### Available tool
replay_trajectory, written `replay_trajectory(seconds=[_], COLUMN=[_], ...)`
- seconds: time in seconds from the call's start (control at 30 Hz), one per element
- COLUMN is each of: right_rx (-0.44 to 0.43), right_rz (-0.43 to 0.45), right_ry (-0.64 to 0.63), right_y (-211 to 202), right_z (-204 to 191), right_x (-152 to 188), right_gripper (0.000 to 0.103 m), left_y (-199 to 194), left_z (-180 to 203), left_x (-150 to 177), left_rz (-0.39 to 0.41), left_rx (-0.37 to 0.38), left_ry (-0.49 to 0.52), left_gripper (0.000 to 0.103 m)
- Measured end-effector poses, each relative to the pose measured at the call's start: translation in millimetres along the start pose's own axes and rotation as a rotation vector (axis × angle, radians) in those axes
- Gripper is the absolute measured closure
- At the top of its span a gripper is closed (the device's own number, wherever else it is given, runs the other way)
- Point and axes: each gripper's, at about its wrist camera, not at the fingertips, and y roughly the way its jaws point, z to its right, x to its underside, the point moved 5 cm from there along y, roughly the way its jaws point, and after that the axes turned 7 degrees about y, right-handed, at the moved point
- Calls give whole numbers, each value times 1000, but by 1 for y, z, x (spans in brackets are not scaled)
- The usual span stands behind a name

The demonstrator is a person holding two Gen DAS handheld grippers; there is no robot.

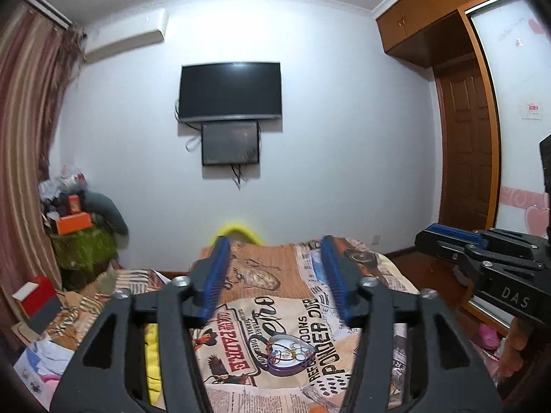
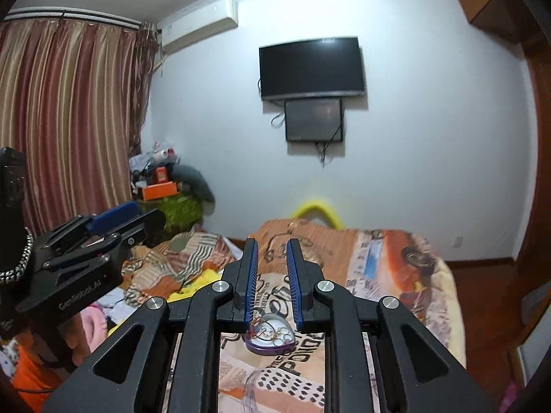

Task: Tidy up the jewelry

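A purple heart-shaped jewelry tin (image 1: 288, 354) lies open on the printed bedspread (image 1: 275, 275), holding several rings and thin wire pieces. It also shows in the right wrist view (image 2: 272, 339). My left gripper (image 1: 275, 251) is open and empty, held above and behind the tin. My right gripper (image 2: 272, 251) is open with a narrower gap, empty, raised above the tin. Each gripper appears in the other's view: the right gripper (image 1: 482, 258) at the right edge, the left gripper (image 2: 86, 251) at the left.
The bed fills the foreground, with rumpled blankets and yellow cloth (image 2: 203, 282) to the left. A red box (image 1: 34, 296) and cluttered green stand (image 1: 82, 244) sit at the left. A TV (image 1: 230, 91) hangs on the far wall. A wardrobe (image 1: 465, 120) stands right.
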Motion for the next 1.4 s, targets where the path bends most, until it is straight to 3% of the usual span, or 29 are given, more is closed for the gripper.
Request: replay_trajectory(seconds=[0.03,0.1,0.13,0.2,0.4,1.4], right_rx=[10,30,37,58,119,122], right_rz=[14,52,66,95,137,100], right_ry=[-1,3,6,15,38,43], right_y=[-3,-11,-14,-20,-32,-44], right_z=[-1,-2,-2,-2,0,8], right_x=[0,1,0,-2,-3,9], right_gripper=[73,41,36,26,5,4], left_y=[-5,-13,-17,-22,-38,-36], left_z=[2,4,4,4,3,6], left_x=[1,0,1,1,4,12], left_rz=[10,25,32,40,39,2], left_rx=[-17,-38,-48,-57,-65,-34], left_ry=[3,9,8,4,-19,-41], left_gripper=[35,24,15,9,5,5])
